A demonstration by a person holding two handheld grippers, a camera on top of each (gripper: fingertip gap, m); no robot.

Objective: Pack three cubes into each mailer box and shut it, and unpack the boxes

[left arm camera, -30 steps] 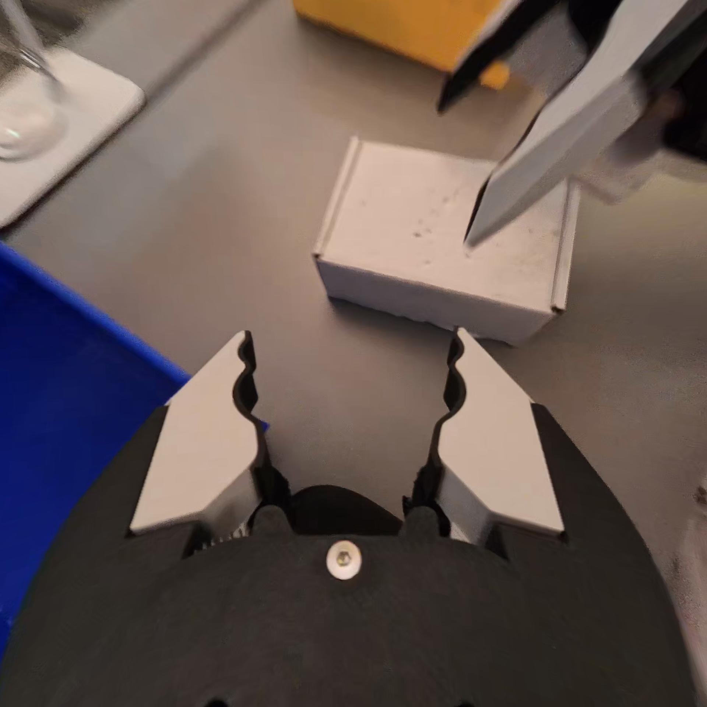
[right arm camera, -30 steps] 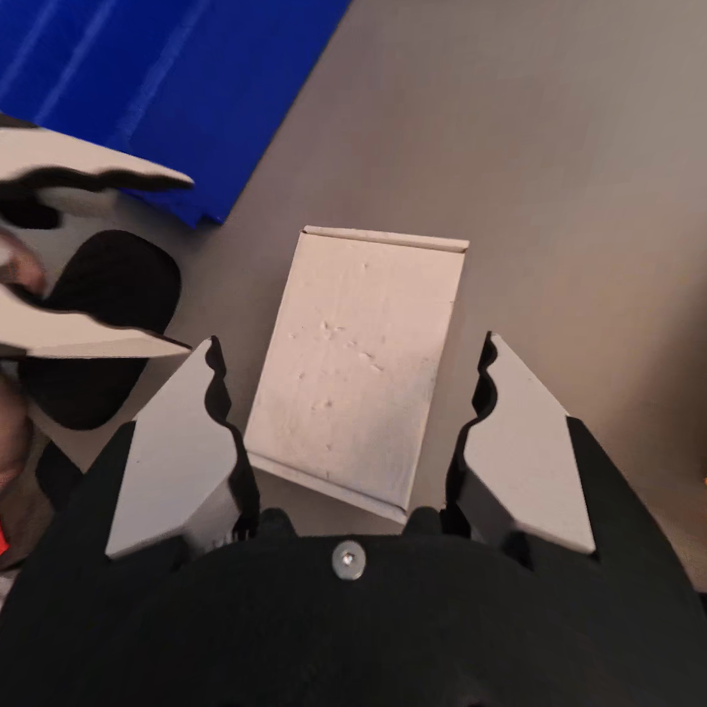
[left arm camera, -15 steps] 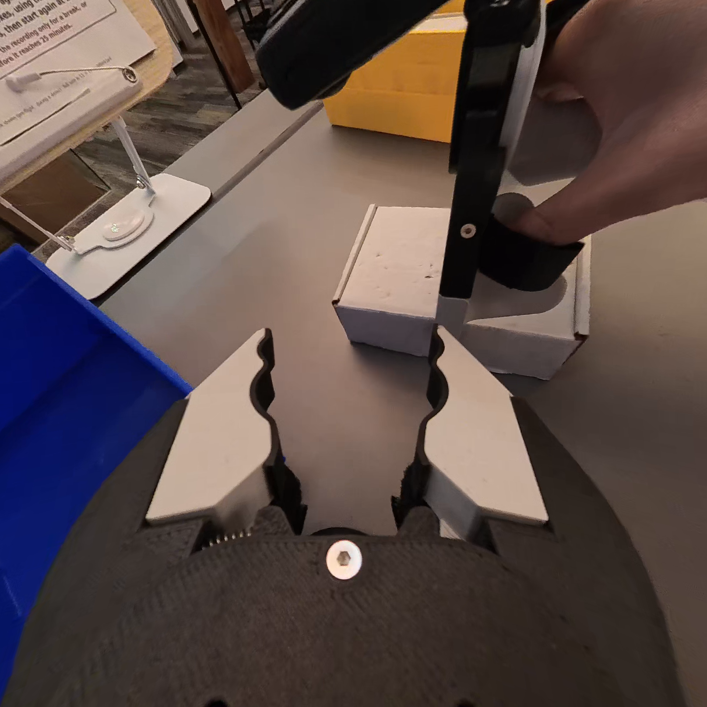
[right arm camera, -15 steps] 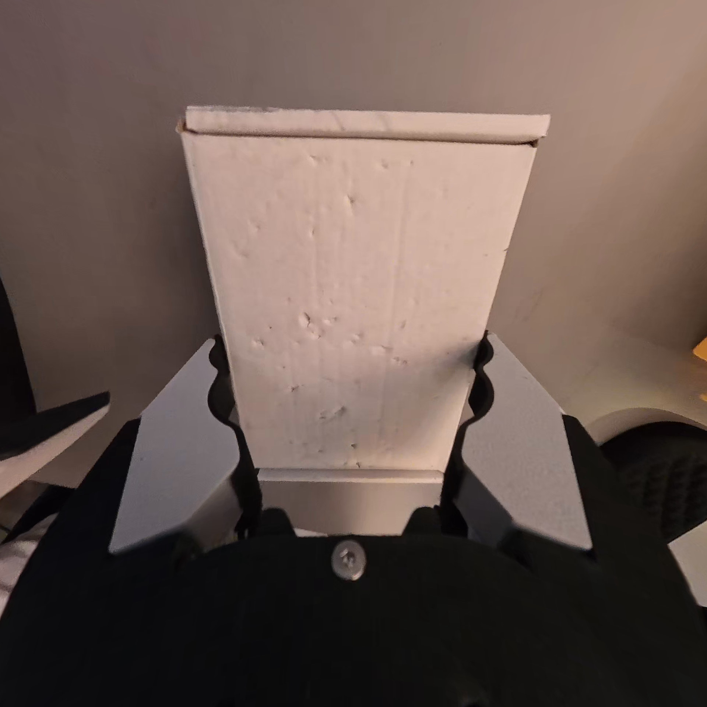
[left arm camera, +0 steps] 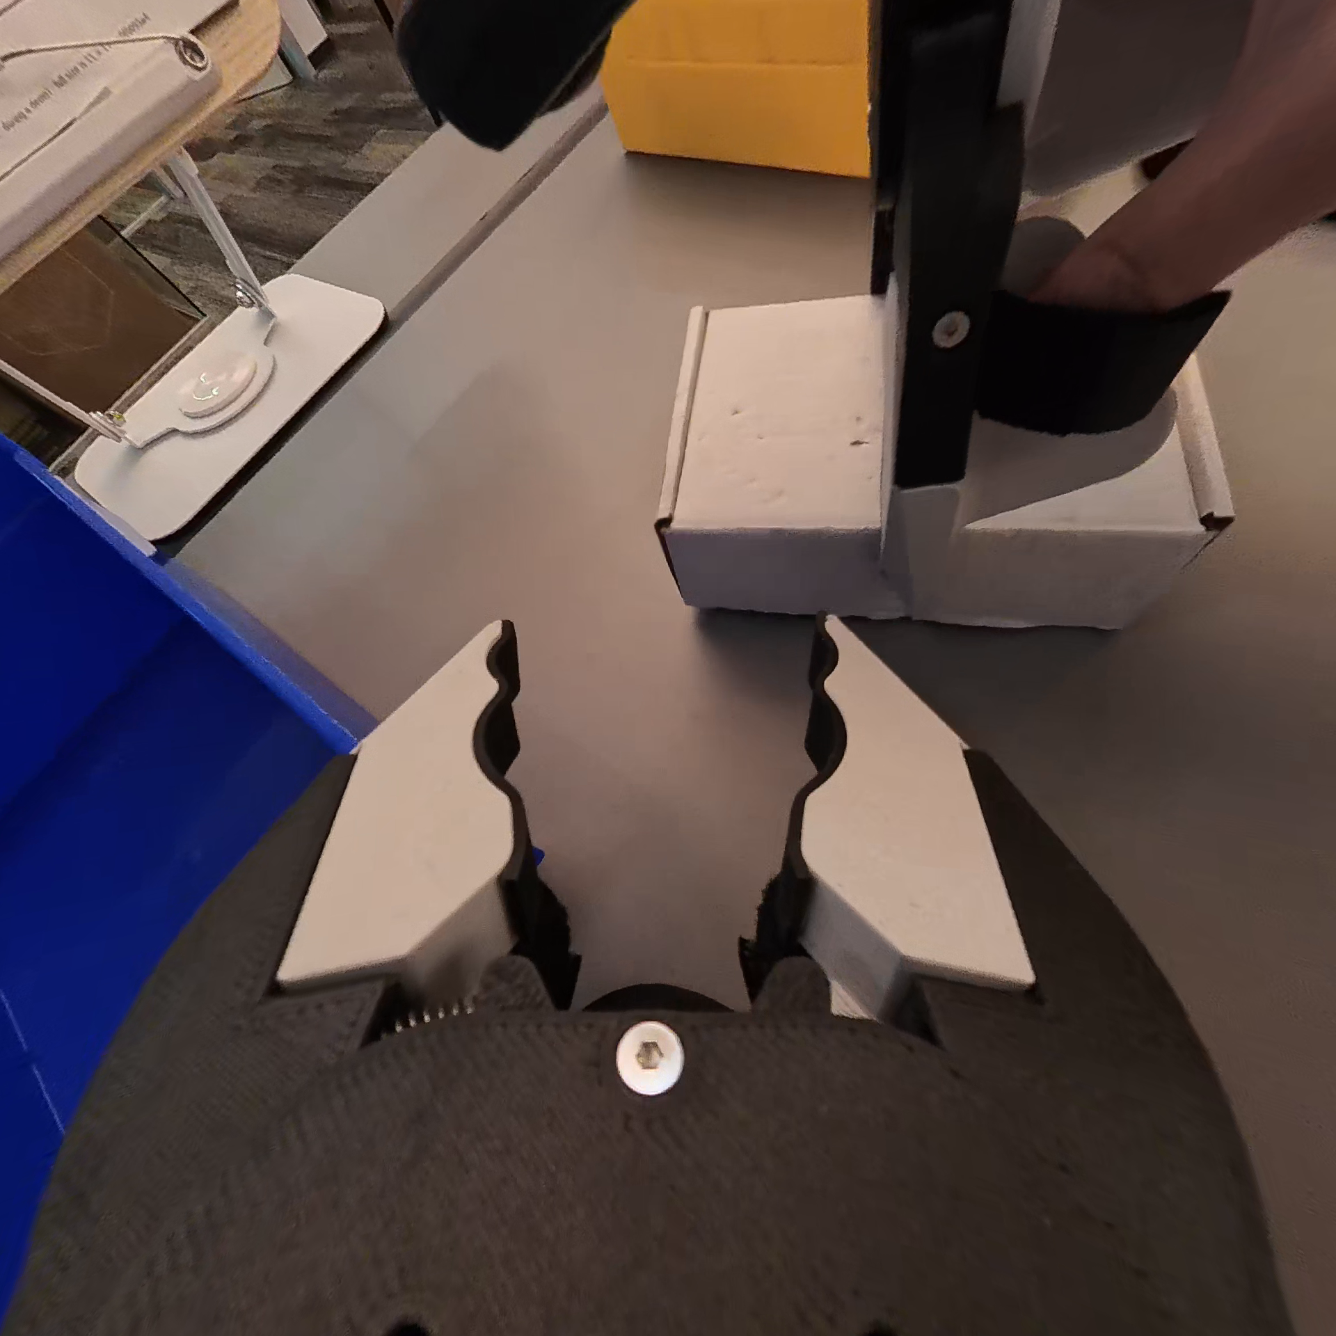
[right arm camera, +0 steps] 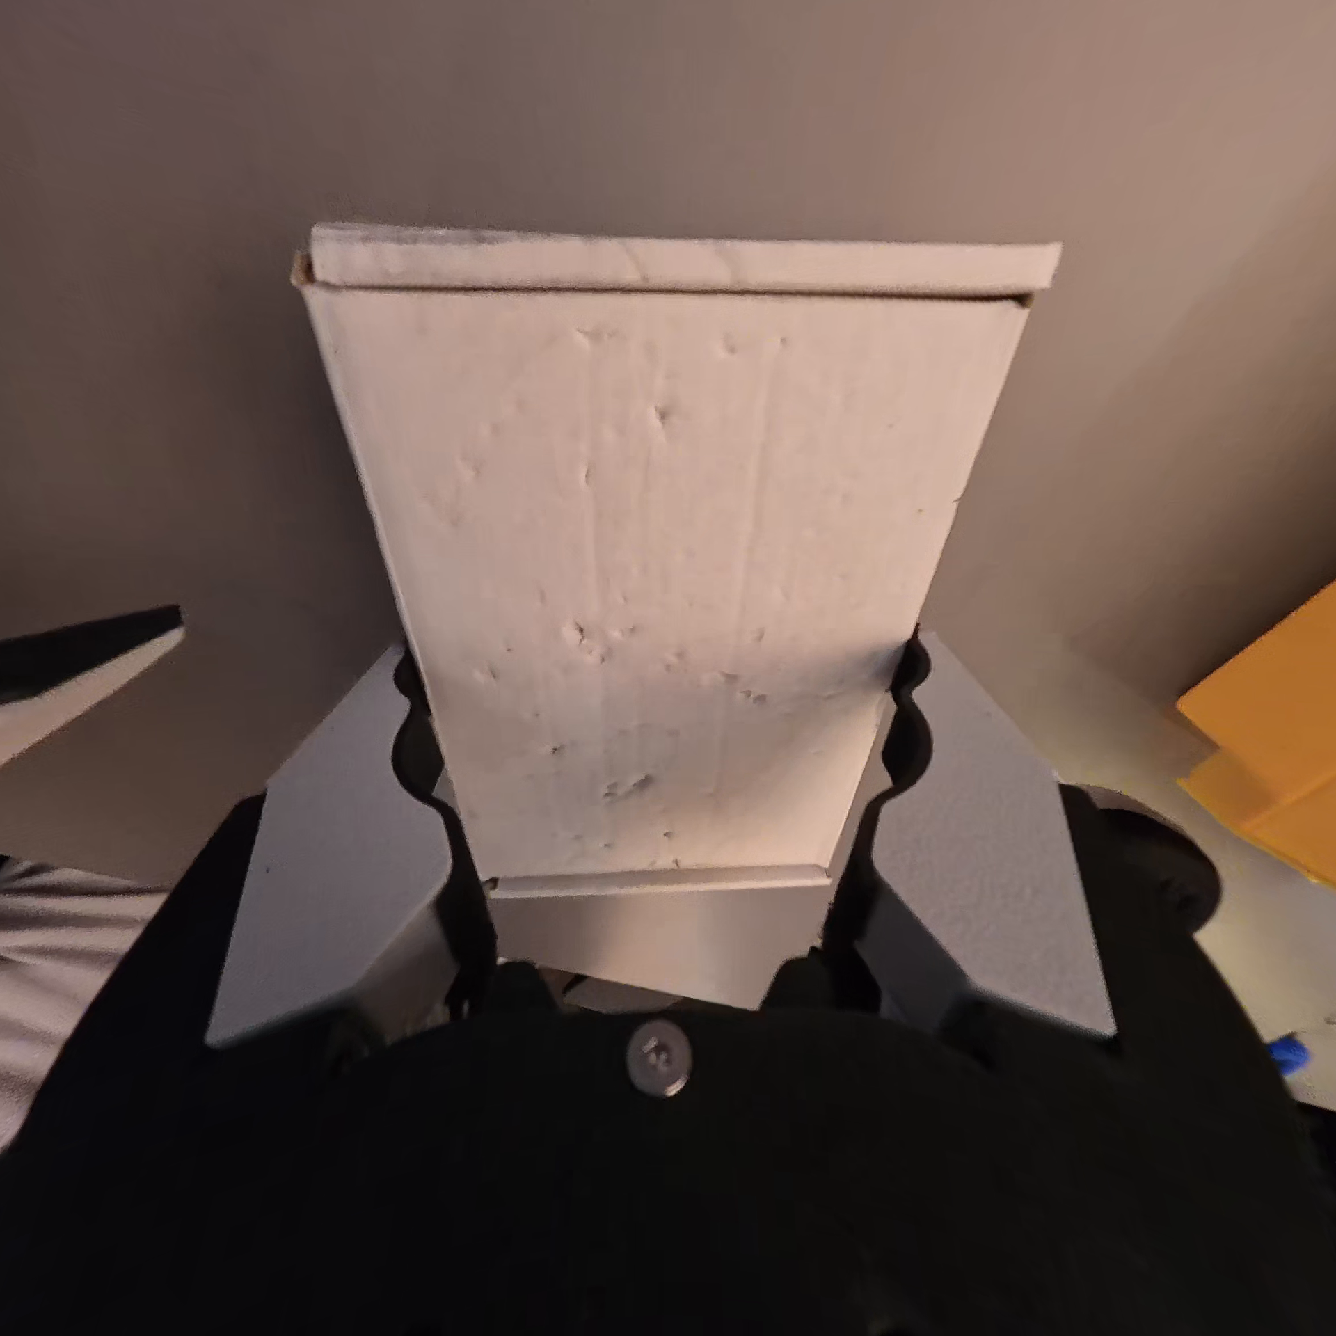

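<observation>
Mailer box (right arm camera: 665, 578), white corrugated card with its lid down, fills the centre of the right wrist view and sits right of centre in the left wrist view, resting on the grey table (left arm camera: 506, 470). Right gripper (right arm camera: 661, 723) straddles the near end of the box, both jaws pressed against its long side walls: it is clamped on the box. In the left wrist view one finger (left arm camera: 922, 535) of this gripper shows low against the box's front wall. Left gripper (left arm camera: 665, 694) stands spread apart and empty, lower centre of its frame, just short of the box's front wall.

Risk, as a judgement: the hold sits toward one end rather than over the middle, so the far end may sag or swing on lifting; a hard squeeze could buckle the thin walls, and cubes inside, if any, are hidden and could shift. Whether the lid tab is tucked cannot be told.

Surroundings: a blue bin (left arm camera: 108, 759) occupies the left edge, near the left gripper; a yellow carton (left arm camera: 737, 79) stands at upper centre, beyond the box; a white stand base (left arm camera: 217, 405) lies at upper left. Between the left gripper and the box nothing intervenes.
</observation>
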